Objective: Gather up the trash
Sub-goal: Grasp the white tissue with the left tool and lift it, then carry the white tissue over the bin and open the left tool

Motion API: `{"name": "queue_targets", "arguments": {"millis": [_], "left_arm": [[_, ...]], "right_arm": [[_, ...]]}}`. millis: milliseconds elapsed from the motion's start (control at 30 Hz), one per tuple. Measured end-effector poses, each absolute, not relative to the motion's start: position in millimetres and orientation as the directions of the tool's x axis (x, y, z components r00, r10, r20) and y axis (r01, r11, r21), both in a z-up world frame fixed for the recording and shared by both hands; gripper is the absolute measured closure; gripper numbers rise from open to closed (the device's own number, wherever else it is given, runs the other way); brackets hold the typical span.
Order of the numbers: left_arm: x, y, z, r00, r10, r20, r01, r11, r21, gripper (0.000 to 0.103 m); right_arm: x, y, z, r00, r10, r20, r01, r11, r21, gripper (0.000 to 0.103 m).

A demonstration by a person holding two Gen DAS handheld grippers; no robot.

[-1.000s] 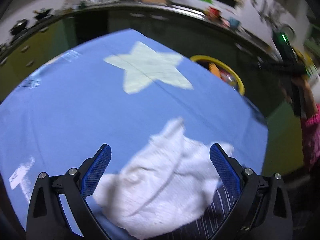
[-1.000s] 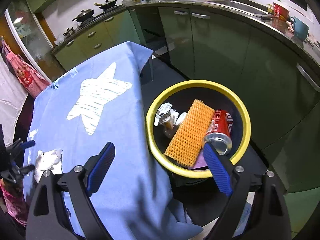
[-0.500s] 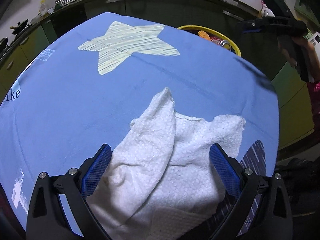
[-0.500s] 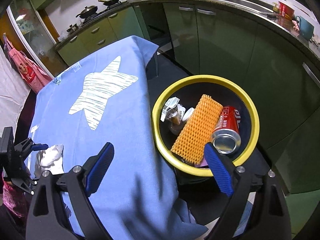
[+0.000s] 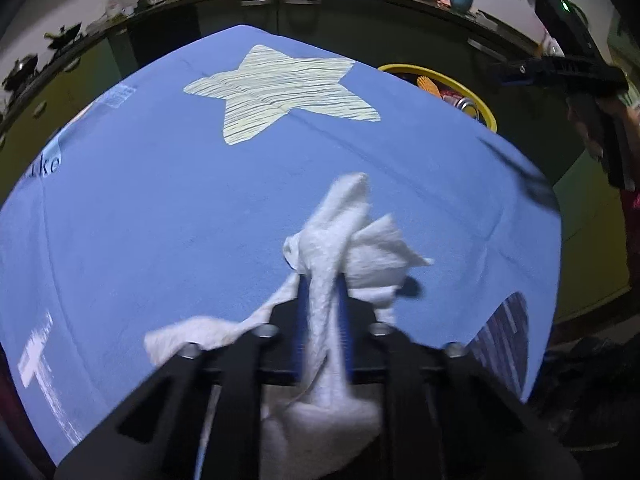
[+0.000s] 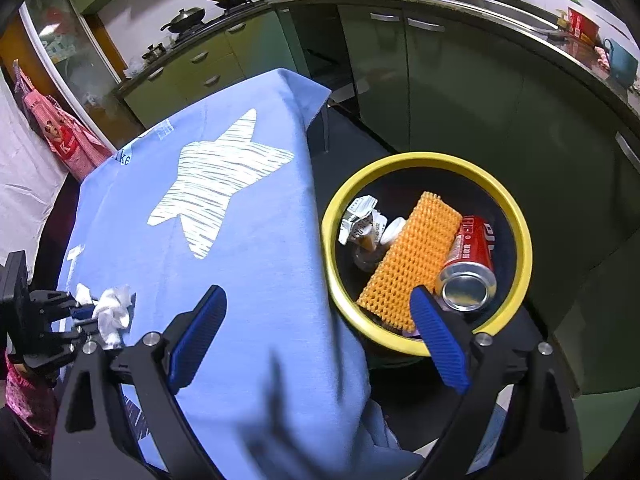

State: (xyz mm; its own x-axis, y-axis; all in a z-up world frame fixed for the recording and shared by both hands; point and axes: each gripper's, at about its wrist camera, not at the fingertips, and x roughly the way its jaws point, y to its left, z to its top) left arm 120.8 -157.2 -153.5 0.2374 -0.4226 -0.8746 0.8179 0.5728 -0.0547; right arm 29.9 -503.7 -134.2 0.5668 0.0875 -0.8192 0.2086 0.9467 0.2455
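Observation:
My left gripper [image 5: 322,280] is shut on a crumpled white paper towel [image 5: 352,236], bunched between the blue pads at the near edge of the blue star tablecloth [image 5: 200,200]. The towel also shows in the right wrist view [image 6: 114,306], pinched by the left gripper [image 6: 82,314]. My right gripper [image 6: 320,340] is open and empty, held above the gap between table edge and a yellow-rimmed trash bin [image 6: 520,224]. The bin holds an orange ridged sponge [image 6: 412,260], a red can [image 6: 470,264] and crumpled wrappers [image 6: 362,220]. The bin's rim shows in the left wrist view [image 5: 486,110].
Green kitchen cabinets [image 6: 460,92] and a counter with a sink curve behind the bin. A stove with pans [image 6: 200,12] stands at the back. The tablecloth hangs over the table edge [image 6: 348,360] next to the bin. A red apron [image 6: 60,140] hangs at left.
My left gripper has shut on the paper towel, bunching it up between the pads. The right gripper has stayed open above the bin, shifting slightly.

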Motion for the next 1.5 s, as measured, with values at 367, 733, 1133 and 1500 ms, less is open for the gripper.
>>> {"name": "queue_targets", "arguments": {"millis": [367,733,1133,1500], "left_arm": [[105,-187,-124,0.256,-0.436,-0.863,0.827,0.561,-0.039,0.095],[99,-269,-91,0.251,-0.473,-0.845,0.87,0.493,-0.017,0.095],[112,-467,-69,0.123,-0.555,-0.823,0.931,0.351,-0.098,0.095],[149,-563,-142,0.127,-0.442,-0.888,0.86,0.495,-0.123,0.088]], "right_arm": [[16,-514,-127,0.597,0.088,-0.797,0.22,0.938,0.268,0.015],[-35,-547,-120,0.643,0.048,-0.764,0.28,0.915,0.292,0.014],[-102,-604,-129,0.668,-0.021,-0.744,0.395,0.858,0.329,0.012],[-114,-631,-151,0.664,0.003,-0.748,0.417,0.829,0.373,0.012]]}}
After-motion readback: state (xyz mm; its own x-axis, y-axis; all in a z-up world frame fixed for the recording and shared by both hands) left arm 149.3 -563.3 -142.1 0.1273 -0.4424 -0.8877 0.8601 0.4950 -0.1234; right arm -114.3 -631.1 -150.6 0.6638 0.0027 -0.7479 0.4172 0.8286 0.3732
